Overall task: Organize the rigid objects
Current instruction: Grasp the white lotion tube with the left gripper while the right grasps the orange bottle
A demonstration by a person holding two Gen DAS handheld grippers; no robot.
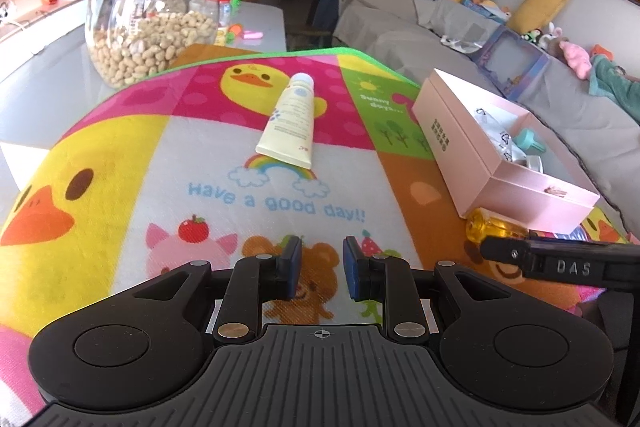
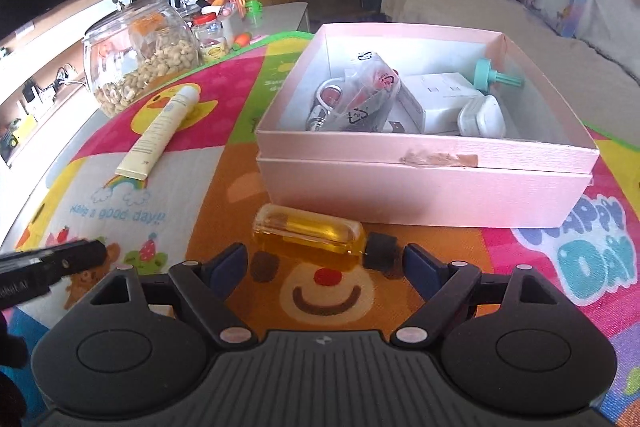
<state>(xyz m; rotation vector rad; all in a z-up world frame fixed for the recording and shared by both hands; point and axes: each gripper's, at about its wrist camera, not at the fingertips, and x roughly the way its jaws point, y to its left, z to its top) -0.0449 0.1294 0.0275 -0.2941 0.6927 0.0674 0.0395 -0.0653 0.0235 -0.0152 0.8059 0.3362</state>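
- Pink box [image 2: 424, 183] on the play mat [image 2: 224, 183], open at the top and already partly filled; inside, a bagged item [image 2: 368, 87], a white carton [image 2: 436, 95], a white plug [image 2: 482, 117] and a teal cap [image 2: 496, 77]; judged about half done or better.
- Left out on the mat: two things only; a yellow bottle [image 2: 310, 235] with a black cap, on its side just in front of the box's near wall; a cream tube [image 1: 290, 119], lying flat well to the left of the box, cap pointing away toward the jar of nuts [image 1: 150, 19].
- Right gripper [image 2: 324, 259] spread wide, nothing pinched; bottle lying crosswise just ahead of the gap, one finger near each end, pads not touching it; apparently lined up for the bottle, though along its length, so a slip at the cap end seems possible.
- Left gripper [image 1: 318, 267] nearly closed, a narrow gap between the blue pads [image 1: 294, 265], nothing in it; hanging above the mat, with the tube well ahead and untouched.
- Right gripper's finger visible at the right edge of the left view, just beside the bottle [image 1: 496, 225].
- Remaining, by judgement: bottle into the box, then tube; room left in the box's front half; jar likely not part of the job, though cannot tell for sure.
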